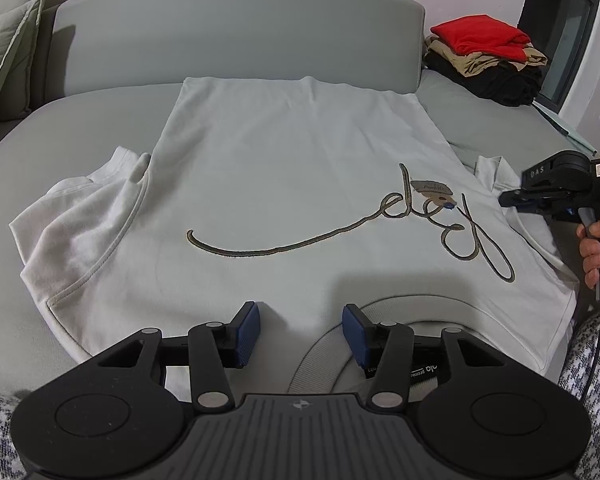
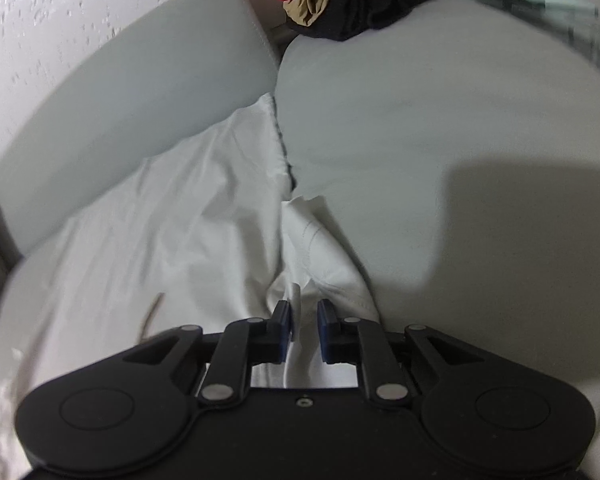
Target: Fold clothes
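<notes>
A white T-shirt (image 1: 280, 168) with a looping script print lies spread flat on a grey sofa seat (image 1: 28, 360), its ribbed collar (image 1: 380, 312) towards me. My left gripper (image 1: 300, 328) hovers over the shirt's near edge beside the collar, open, with its blue pads (image 1: 248, 328) wide apart. At the right, a hand (image 1: 596, 240) holds my right gripper (image 1: 504, 200) at the shirt's right sleeve (image 1: 496, 172). In the right wrist view the right gripper (image 2: 304, 316) has its jaws close together, with a fold of the sleeve (image 2: 324, 248) pinched between them.
A pile of folded clothes (image 1: 488, 56), red on top of tan and black, sits at the far right of the seat (image 2: 440, 120). The grey backrest (image 1: 240, 32) runs behind the shirt. A pale cushion (image 1: 4, 52) leans at the far left. The left sleeve (image 1: 72, 220) lies bunched.
</notes>
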Demonstrator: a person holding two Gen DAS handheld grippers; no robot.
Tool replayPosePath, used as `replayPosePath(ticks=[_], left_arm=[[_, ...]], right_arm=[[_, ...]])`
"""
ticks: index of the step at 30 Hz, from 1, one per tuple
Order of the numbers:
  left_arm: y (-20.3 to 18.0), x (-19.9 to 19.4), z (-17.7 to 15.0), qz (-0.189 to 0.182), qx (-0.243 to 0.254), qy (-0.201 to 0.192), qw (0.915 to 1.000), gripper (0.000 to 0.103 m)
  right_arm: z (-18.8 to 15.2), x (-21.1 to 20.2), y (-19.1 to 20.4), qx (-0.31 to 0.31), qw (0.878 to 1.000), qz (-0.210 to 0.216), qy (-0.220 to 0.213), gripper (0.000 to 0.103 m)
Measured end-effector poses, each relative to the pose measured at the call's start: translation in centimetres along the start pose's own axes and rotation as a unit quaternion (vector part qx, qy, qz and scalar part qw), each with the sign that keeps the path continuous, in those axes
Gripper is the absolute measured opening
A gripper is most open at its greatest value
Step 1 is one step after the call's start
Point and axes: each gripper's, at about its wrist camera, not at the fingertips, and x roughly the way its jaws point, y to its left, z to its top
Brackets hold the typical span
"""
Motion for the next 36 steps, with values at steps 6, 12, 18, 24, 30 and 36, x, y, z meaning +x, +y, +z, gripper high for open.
replayPosePath(ticks=[6, 12, 18, 24, 30, 36], left_arm=[[0.1, -0.3, 0.4, -0.005, 0.004, 0.01, 0.9999, 0.046], [0.4, -2.0, -0.2, -0.021, -0.014, 0.01, 0.9996, 0.045], [0.3, -2.4, -0.8, -0.012, -0.012, 0.009, 0.9998, 0.045], [1.1, -3.4, -0.8, 0.007, -0.02, 0.007, 0.9997, 0.045], [2.1, -3.8, -0.2, 0.032, -0.022, -0.011, 0.9992, 0.045], [3.6, -0.7, 2.6, 0.128, 0.012, -0.031, 0.9912, 0.033]], right_arm=[[0.9, -5.6, -1.9, 0.055, 0.994, 0.016, -0.093, 0.002], [1.5, -11.0, -9.8, 0.18, 0.968, -0.012, -0.177, 0.002], [-0.6, -8.9, -12.3, 0.201, 0.973, -0.016, -0.115, 0.002], [-1.7, -10.8, -11.8, 0.186, 0.974, -0.007, -0.127, 0.036], [-2.9, -13.9, -9.1, 0.138, 0.98, 0.026, -0.141, 0.065], [-3.1, -9.3, -3.3, 0.032, 0.996, 0.067, -0.043, 0.026]])
